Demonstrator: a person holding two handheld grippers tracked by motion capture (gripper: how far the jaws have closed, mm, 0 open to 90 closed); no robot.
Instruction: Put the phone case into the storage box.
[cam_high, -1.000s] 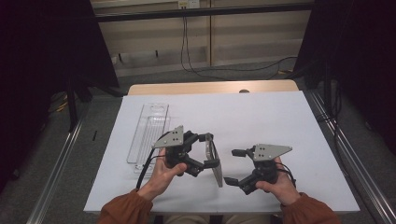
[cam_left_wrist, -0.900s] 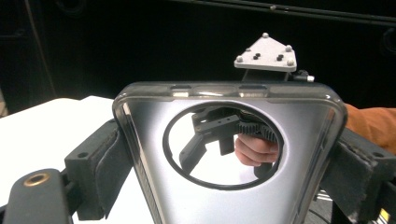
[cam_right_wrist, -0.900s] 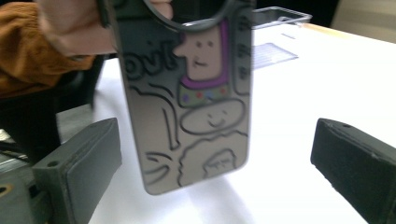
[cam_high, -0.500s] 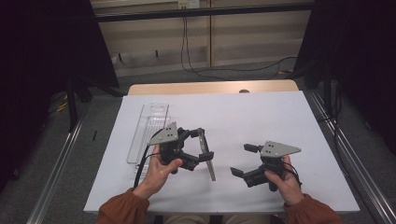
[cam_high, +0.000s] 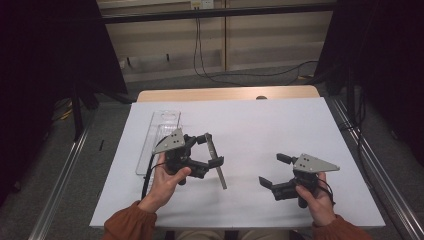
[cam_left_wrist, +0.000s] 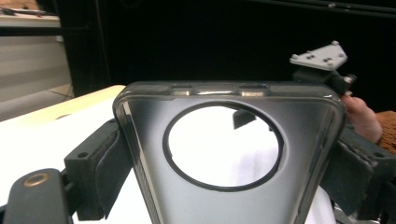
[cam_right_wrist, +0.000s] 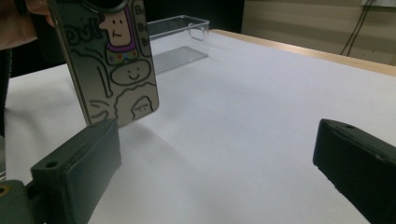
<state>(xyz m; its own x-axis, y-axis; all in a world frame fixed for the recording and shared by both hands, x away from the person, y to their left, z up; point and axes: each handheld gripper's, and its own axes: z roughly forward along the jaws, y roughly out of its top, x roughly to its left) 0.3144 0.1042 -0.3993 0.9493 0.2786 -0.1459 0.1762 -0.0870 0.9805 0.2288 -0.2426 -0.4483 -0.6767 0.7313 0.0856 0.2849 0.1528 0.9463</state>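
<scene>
My left gripper (cam_high: 212, 150) is shut on a smoky translucent phone case (cam_high: 218, 170), which stands edge-on above the white table sheet (cam_high: 280, 125). In the left gripper view the case (cam_left_wrist: 299, 149) sits between the two pads, its round camera opening facing me. My right gripper (cam_high: 273, 170) is open and holds nothing, well to the right of the case. In the right gripper view the case (cam_right_wrist: 116, 70) shows cartoon drawings at the upper left, beyond the wide-open gripper (cam_right_wrist: 219, 158).
A clear plastic box (cam_high: 162, 125) lies on the left part of the sheet, just behind the left hand; it also appears as the clear box (cam_right_wrist: 180, 23) with a flat clear panel (cam_right_wrist: 180, 58) before it. Wooden table edge (cam_high: 225, 94) at the back.
My right gripper has drawn away from the phone case, to the right and nearer the front edge. The left gripper has kept its hold on the case and shifted slightly back.
</scene>
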